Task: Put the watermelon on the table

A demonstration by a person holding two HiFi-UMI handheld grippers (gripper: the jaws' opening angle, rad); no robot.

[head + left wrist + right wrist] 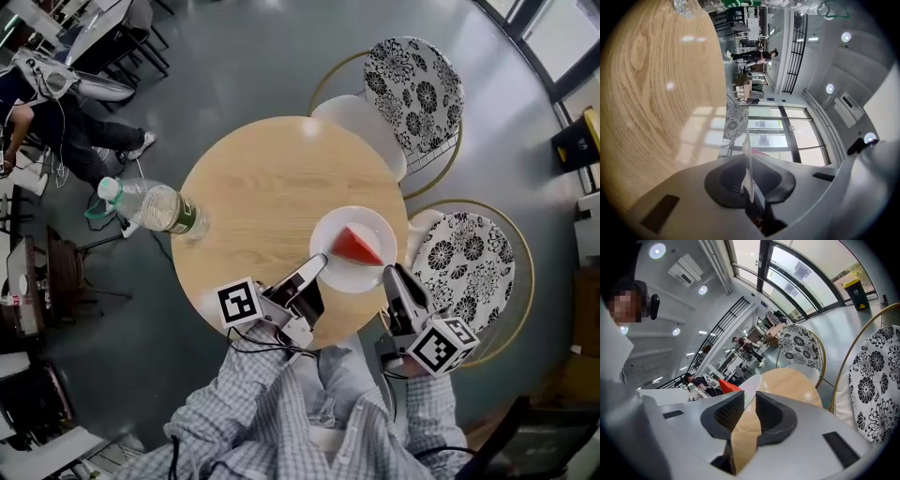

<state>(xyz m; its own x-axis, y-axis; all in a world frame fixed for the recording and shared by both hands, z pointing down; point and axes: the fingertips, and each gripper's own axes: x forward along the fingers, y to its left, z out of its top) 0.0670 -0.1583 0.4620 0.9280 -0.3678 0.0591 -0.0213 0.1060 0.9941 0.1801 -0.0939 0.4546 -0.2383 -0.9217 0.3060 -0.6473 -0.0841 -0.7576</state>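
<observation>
The plate (364,221) with the watermelon (356,246), clamped at its rim by the left gripper (319,265) while the jaws of the right gripper (392,275) stand apart, seemingly empty, should be kept level and set gently on the table (262,187).

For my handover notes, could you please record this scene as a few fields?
watermelon slice: on the white plate
left gripper: shut on the plate's rim
right gripper: open, empty, beside the plate
round wooden table: beneath the plate
plastic bottle: lying at the table's left edge
patterned chairs: two, beyond the table
</observation>
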